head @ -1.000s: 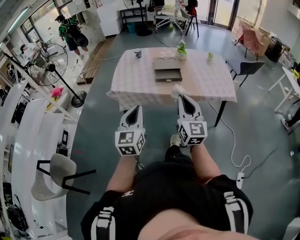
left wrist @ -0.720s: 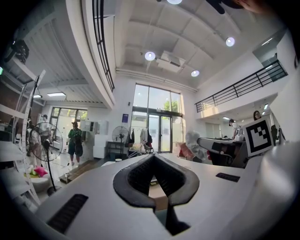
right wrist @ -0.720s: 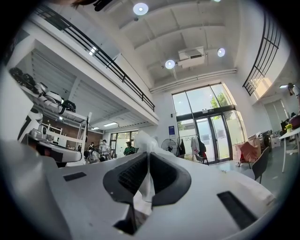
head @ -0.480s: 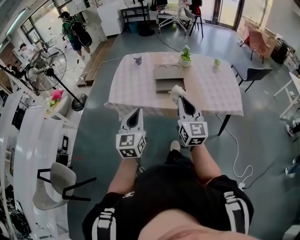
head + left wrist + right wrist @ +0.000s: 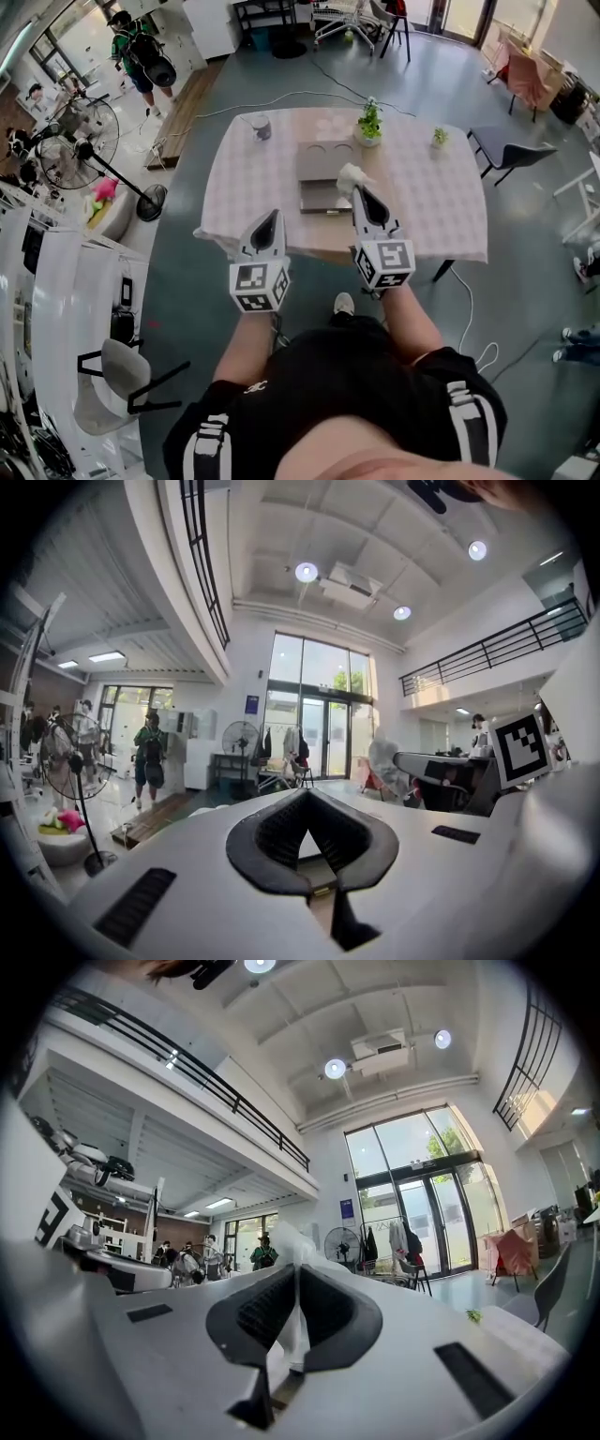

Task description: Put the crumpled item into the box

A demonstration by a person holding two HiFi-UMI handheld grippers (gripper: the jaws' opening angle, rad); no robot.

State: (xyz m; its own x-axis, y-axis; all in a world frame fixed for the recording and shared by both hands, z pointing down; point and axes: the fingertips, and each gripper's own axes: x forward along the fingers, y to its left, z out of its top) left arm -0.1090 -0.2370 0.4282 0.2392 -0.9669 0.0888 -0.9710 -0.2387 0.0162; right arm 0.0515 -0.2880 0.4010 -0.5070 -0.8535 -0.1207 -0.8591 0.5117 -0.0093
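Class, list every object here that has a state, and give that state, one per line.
right tongs: shut on the crumpled item
crumpled item: pinched in the right tongs, not yet in the box
left tongs: shut, empty
box: open, on the table
potted plant: upright on the table
cup: upright on the table

- We are looking into a bright, daylit hall. The tall glass front (image 5: 314, 724) is pouring light in and washing out pale.
- Round ceiling lamps (image 5: 306, 572) are glowing as small blown-out discs.
- In both gripper views the wide lens is bending straight lines, and black corners are ringing the picture.
- The white shells of the left gripper (image 5: 307, 794) and right gripper (image 5: 295, 1267) are sitting close to the lens and reading soft.
- The crumpled item (image 5: 281, 1241) is almost blending into the bright wall behind it.
- In the head view light is falling evenly. The floor (image 5: 412, 56) is showing a pale sheen, and the picture's edges are curving.
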